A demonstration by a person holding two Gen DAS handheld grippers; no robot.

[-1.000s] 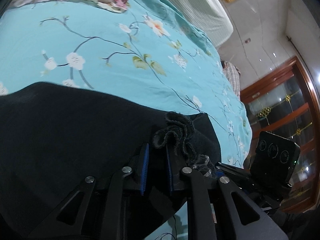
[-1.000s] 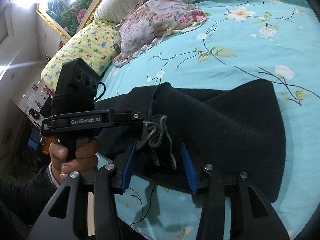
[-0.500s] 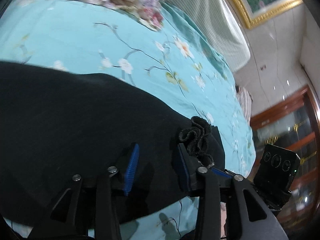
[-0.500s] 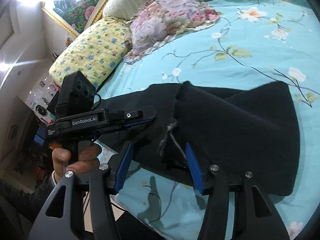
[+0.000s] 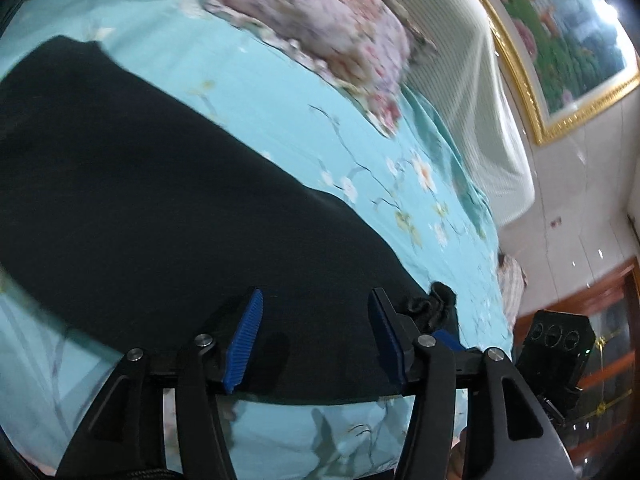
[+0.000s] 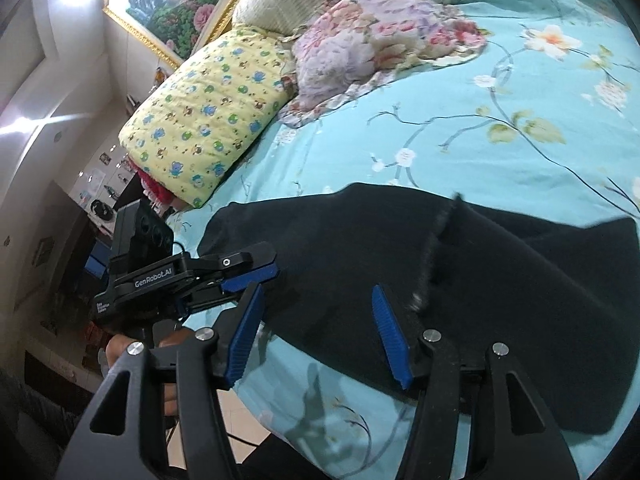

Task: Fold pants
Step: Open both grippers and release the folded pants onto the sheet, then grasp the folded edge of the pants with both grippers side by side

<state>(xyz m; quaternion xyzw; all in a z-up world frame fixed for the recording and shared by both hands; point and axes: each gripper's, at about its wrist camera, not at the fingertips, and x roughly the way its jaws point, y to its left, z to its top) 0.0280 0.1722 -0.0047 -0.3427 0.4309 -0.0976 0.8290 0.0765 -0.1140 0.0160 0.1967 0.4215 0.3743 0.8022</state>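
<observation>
The black pants [image 5: 168, 208] lie folded on the teal floral bedsheet [image 5: 280, 92], near the bed's front edge. They also show in the right wrist view [image 6: 500, 276], with a frayed hem edge [image 6: 434, 252] lying on top. My left gripper [image 5: 316, 340] is open and empty just above the pants' near edge; a bunched hem [image 5: 434, 304] sits beside its right finger. My right gripper [image 6: 318, 334] is open and empty over the pants' near edge. The left gripper shows in the right wrist view [image 6: 256, 272], held in a hand.
A pink floral pillow [image 6: 384, 36] and a yellow patterned quilt [image 6: 204, 120] lie at the head of the bed, by a striped headboard [image 5: 492, 112]. The bed's front edge drops to the floor [image 6: 240, 420]. A wooden cabinet [image 5: 600, 320] stands to the right.
Both grippers opened and let go of the pants' hem. The fabric dropped flat onto the folded pants, and both grippers drew back toward the bed's edge.
</observation>
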